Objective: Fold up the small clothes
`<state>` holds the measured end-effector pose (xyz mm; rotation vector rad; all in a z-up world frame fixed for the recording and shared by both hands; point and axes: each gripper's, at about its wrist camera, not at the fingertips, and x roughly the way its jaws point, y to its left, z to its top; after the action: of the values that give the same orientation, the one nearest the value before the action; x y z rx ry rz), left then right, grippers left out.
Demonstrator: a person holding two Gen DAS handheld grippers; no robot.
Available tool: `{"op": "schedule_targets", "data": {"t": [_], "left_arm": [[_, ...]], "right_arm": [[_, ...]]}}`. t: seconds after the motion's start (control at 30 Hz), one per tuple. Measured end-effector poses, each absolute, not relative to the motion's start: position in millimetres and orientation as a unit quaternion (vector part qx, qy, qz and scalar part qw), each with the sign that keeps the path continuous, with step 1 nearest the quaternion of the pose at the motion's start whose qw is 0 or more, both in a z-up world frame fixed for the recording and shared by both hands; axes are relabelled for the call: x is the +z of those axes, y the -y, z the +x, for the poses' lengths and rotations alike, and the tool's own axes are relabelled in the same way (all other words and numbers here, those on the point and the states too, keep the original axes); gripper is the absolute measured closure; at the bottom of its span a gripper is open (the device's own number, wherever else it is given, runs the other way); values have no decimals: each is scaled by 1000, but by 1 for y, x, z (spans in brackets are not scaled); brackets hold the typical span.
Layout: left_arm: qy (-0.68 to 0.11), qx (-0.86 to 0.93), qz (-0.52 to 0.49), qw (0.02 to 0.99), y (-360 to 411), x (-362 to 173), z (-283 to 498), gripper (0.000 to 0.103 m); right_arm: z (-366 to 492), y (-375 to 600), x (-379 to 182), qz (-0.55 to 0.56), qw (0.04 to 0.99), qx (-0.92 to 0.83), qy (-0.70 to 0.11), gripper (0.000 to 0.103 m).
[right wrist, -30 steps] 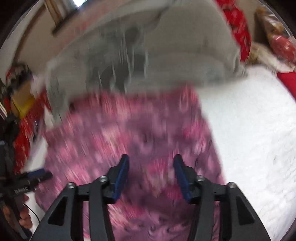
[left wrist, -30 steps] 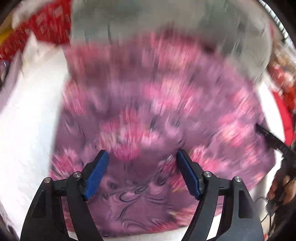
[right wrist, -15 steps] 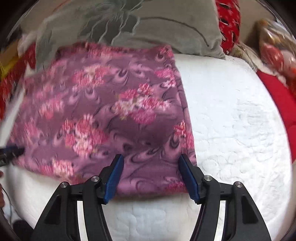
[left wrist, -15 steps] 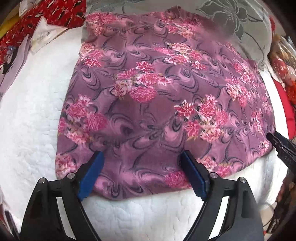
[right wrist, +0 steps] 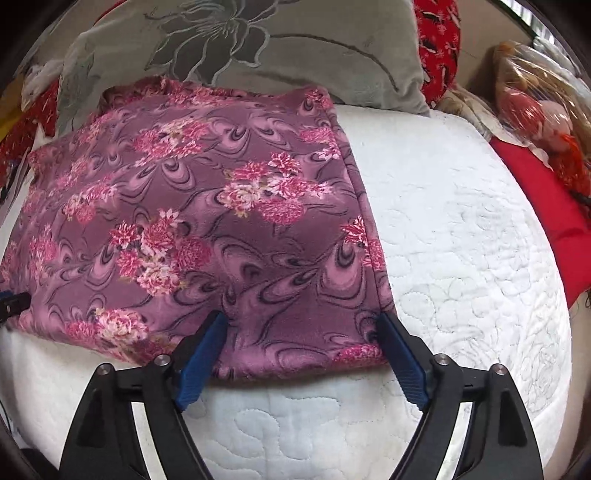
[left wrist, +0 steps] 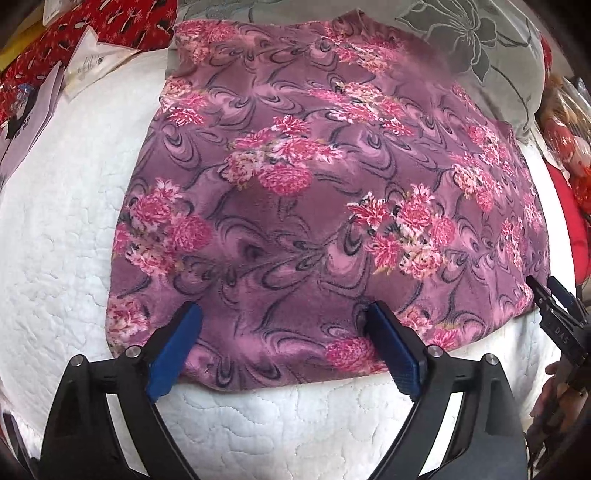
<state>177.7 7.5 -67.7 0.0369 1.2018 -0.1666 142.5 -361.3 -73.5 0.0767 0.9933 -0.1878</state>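
A purple garment point(left wrist: 314, 192) point(right wrist: 207, 225) with pink flower print lies spread flat on a white quilted bed point(left wrist: 295, 424) point(right wrist: 461, 240). My left gripper point(left wrist: 282, 314) hovers over the garment's near left edge, jaws opening, blue pads apart and nothing pinched. My right gripper point(right wrist: 299, 321) stands over the near right corner, jaws also opening wide, the cloth lying loose below them. The right gripper's tips point(left wrist: 550, 295) show at the right edge of the left wrist view; the left gripper's tip point(right wrist: 11, 299) shows at the left edge of the right wrist view.
A grey pillow point(right wrist: 240, 48) point(left wrist: 480, 48) with a flower pattern lies behind the garment. Red patterned fabric point(left wrist: 92, 29) and papers point(left wrist: 33, 110) sit at the far left. A red cloth point(right wrist: 543, 192) and a wrapped doll point(right wrist: 535, 103) lie at the right.
Both grippers pulled back towards the near edge of the bed and opened wider. The garment, blurred and moving a second ago, now lies flat and still.
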Motion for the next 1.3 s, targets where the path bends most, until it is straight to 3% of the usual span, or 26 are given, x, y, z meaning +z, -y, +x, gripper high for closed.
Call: {"op": "schedule_targets", "data": {"t": [0.53,0.73,1.07,1.2,1.27,1.3], "left_arm": [[-551,-100,20,828,-7,-72,176,0],[-555,-112,28,824,-6,-65,180,0],[-536,-68,-20,842,-33,-34,278,0],[-573,-47,-14,818,-28,-67,315,0],[-556,-50,-21,830,-30,-65,317,0],[-558,-55,-16,828,-30,-64,319,0]], "right_arm": [[144,370,-78,80,883,-99,-451,2],[151,369,-71,75,879,-104,-459,4],[217,433,-34,133,885,-160,-417,4],[243,441,-55,151,872,-173,-433,4],[253,442,-73,137,854,-185,-466,3],[250,441,-67,131,864,-193,-446,3]]}}
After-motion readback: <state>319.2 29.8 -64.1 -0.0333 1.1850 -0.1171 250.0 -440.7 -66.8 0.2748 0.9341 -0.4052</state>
